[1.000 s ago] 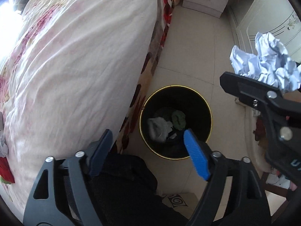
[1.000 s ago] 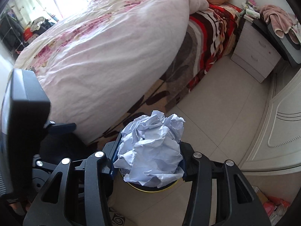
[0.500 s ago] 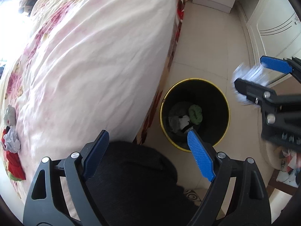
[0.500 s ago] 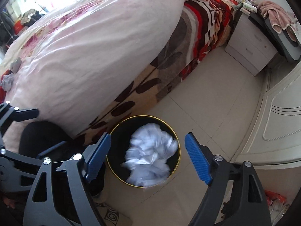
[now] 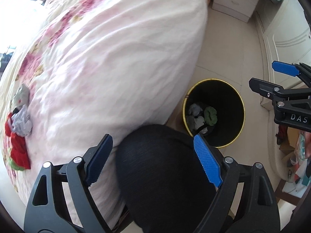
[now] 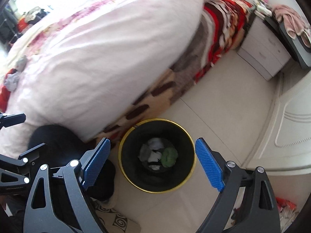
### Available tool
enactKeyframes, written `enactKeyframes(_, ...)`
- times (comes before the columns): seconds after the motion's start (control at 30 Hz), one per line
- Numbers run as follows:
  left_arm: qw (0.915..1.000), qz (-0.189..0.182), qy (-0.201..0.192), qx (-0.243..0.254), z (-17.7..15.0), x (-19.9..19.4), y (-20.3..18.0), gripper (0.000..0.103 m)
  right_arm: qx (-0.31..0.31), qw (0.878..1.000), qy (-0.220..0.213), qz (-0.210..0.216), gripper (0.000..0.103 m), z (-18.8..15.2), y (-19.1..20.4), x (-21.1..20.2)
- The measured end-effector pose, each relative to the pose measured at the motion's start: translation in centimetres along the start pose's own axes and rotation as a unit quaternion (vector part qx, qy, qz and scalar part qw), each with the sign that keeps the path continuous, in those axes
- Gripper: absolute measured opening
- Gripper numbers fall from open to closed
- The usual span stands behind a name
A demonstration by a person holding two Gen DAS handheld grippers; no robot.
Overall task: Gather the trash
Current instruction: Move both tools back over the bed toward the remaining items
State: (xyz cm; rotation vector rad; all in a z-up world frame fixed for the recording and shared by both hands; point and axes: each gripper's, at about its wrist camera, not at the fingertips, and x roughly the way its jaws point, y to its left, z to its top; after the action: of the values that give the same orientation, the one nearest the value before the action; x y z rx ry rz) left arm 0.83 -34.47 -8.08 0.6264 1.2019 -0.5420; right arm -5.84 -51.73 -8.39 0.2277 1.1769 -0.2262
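A black trash bin with a gold rim (image 6: 124, 167) stands on the tiled floor beside the bed; it also shows in the left wrist view (image 5: 242, 104). Crumpled white paper (image 6: 155, 144) and a green wad (image 6: 170, 156) lie at its bottom. My right gripper (image 6: 152, 163) is open and empty, high above the bin. My left gripper (image 5: 153, 159) is open and empty, above my black-clad knee (image 5: 161, 167). More trash, a grey crumpled wad (image 5: 21, 120) and red scraps (image 5: 17, 151), lies on the bed at the left.
The bed with a floral quilt (image 5: 108, 48) fills the left side. A white nightstand (image 6: 262, 52) stands at the far end, with a white wardrobe door (image 6: 291, 120) on the right. A patterned mat (image 6: 116, 221) lies on the floor by my foot.
My right gripper opened and the crumpled white paper fell into the bin. Both grippers have risen and the left view has swung towards the bed.
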Motion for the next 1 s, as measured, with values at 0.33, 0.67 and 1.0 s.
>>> enactKeyframes(0.33, 0.9975, 0.031, -0.021, -0.060, -2.7, -2.6, 7.3, 0.089, -0.068, 0.996, -0.034, 0.038, 0.085, 3.0, 7.7, -1.6)
enactKeyframes(0.67, 0.9901, 0.060, -0.026, -0.124, -5.0, -3.6, 14.1, 0.089, -0.148, 0.985, -0.048, 0.075, 0.085, 5.3, 17.1, -2.1)
enactKeyframes(1.0, 0.9857, 0.063, -0.021, -0.155, -7.5, -3.2, 20.1, 0.089, -0.196, 0.975, -0.050, 0.096, 0.085, 7.0, 24.1, -1.6)
